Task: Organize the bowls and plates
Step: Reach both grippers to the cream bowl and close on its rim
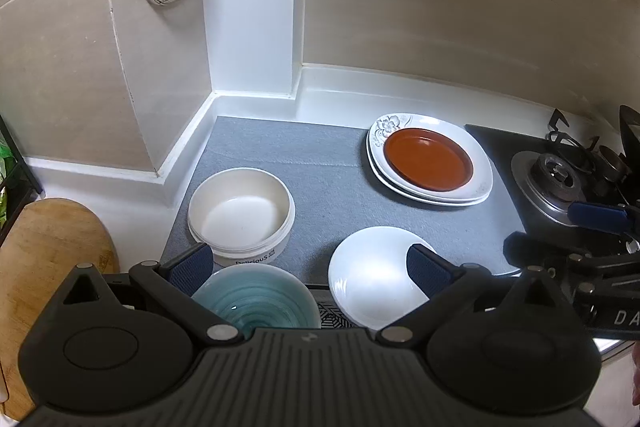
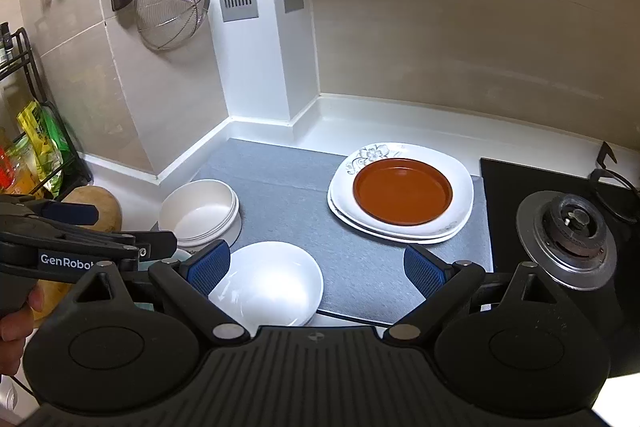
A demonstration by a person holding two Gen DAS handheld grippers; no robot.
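- Three bowls loose on grey mat (image 1: pixel 320 163): cream bowl (image 1: pixel 240 211), teal bowl (image 1: pixel 256 297), white bowl (image 2: pixel 268 283).
- Plates (image 2: pixel 400 223) already stacked; bowls next, I judge.
- Left gripper (image 1: pixel 308 267) and right gripper (image 2: pixel 316 267) both spread, empty; next move: nest a bowl.

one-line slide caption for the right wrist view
Open right gripper above a white bowl, brown plate stacked on white plates behind.

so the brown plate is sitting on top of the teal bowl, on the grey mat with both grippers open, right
Not quite. The brown plate sits on the stacked white floral plates, not on the teal bowl; the right wrist view shows it clearly. The rest holds: it is on the grey mat, and the left gripper and right gripper are both open.
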